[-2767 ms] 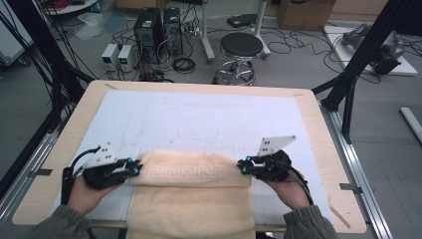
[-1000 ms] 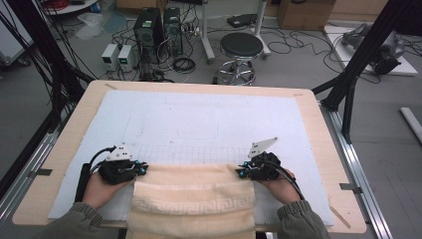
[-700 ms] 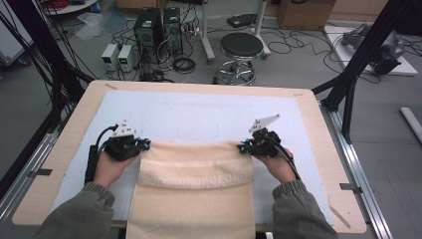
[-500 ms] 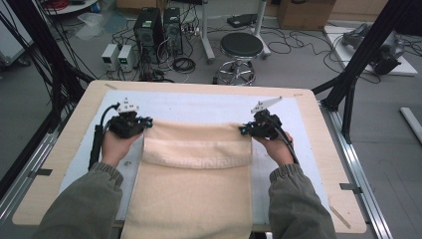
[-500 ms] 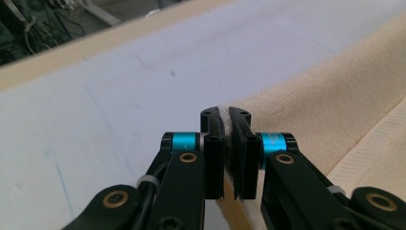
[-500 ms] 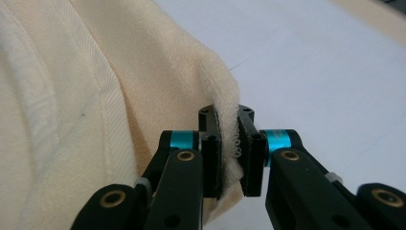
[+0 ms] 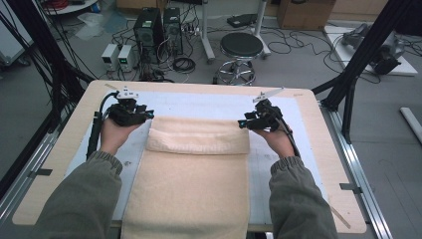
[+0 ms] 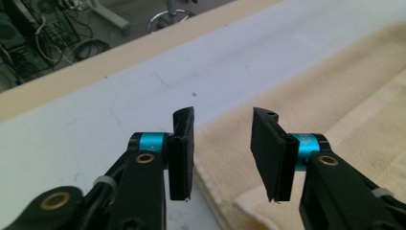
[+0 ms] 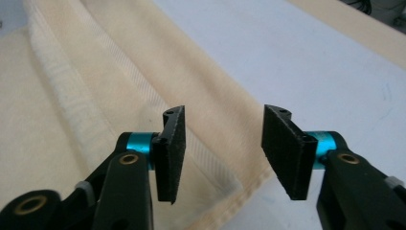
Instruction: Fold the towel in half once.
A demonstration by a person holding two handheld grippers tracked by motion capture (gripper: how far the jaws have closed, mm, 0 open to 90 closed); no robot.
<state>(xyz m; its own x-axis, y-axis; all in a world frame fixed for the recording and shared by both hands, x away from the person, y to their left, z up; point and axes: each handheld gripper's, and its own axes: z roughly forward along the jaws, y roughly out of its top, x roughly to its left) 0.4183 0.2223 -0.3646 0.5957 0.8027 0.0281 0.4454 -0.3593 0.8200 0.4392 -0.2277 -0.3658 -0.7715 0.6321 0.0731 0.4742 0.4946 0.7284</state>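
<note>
We have both sets of fingers just released: left gripper [image 7: 148, 114] and right gripper [image 7: 242, 124] spread, nothing pinched. The towel [image 7: 194, 174] lies flat on the tabletop [image 7: 64, 149], its folded far edge between the two grippers, corners just under the fingertips.

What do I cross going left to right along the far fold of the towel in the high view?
Left hand → left tongs, open → towel with its folded band → right tongs, open → right hand, all on the white mat.
</note>
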